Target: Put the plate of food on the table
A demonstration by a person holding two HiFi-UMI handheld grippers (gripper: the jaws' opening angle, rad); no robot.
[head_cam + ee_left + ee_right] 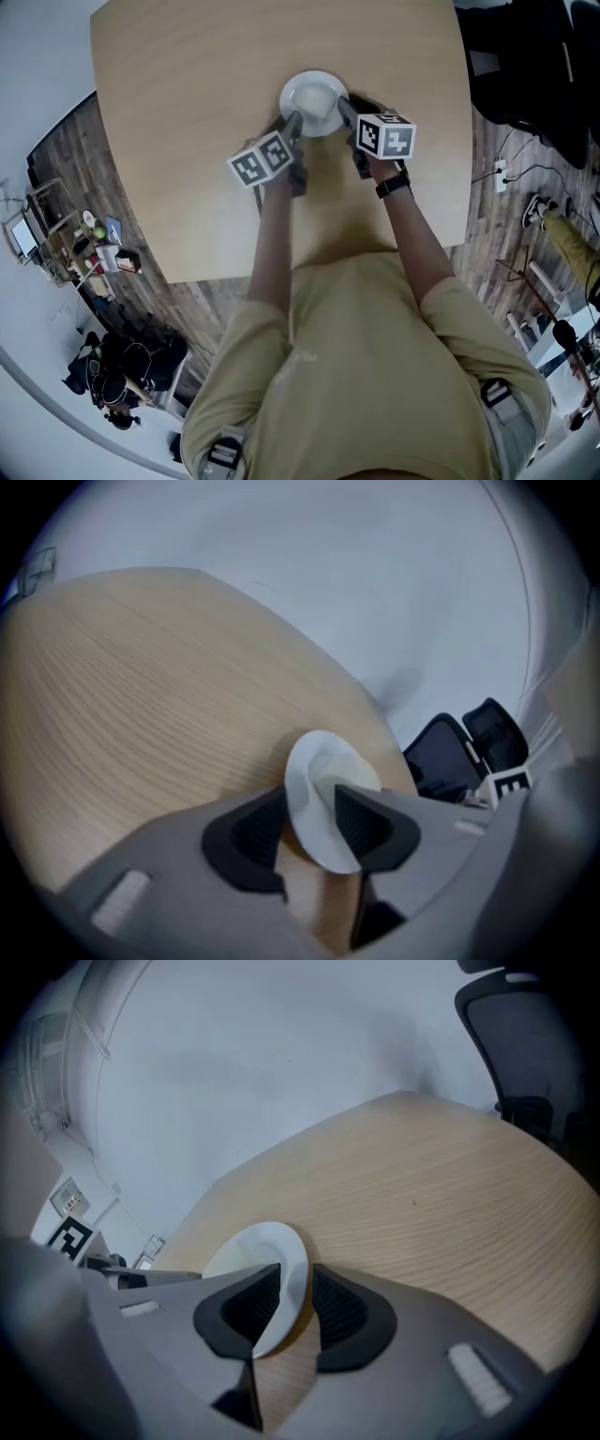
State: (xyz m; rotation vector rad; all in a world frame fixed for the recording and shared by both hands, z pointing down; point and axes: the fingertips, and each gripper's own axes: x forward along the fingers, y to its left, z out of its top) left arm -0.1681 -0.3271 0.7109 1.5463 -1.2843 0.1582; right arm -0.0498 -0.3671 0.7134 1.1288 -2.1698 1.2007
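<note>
Plate (314, 98), white and round, rests flat on a pale wood tabletop (187, 141), toward its far edge, seen from above over a person's shoulders. The person reaches forward with both arms, one gripper in each hand, and both grippers meet the plate at its near side. The left gripper (292, 127) straddles the plate's near-left rim. In the left gripper view its dark ribbed jaws stand apart with the rim between them, not clamped. The right gripper (345, 111) straddles the near-right rim. In the right gripper view its jaws are also apart, with a clear gap between the rim and one pad. What the plate holds cannot be made out. A dark chair (525, 1044) stands beyond the tabletop.
</note>
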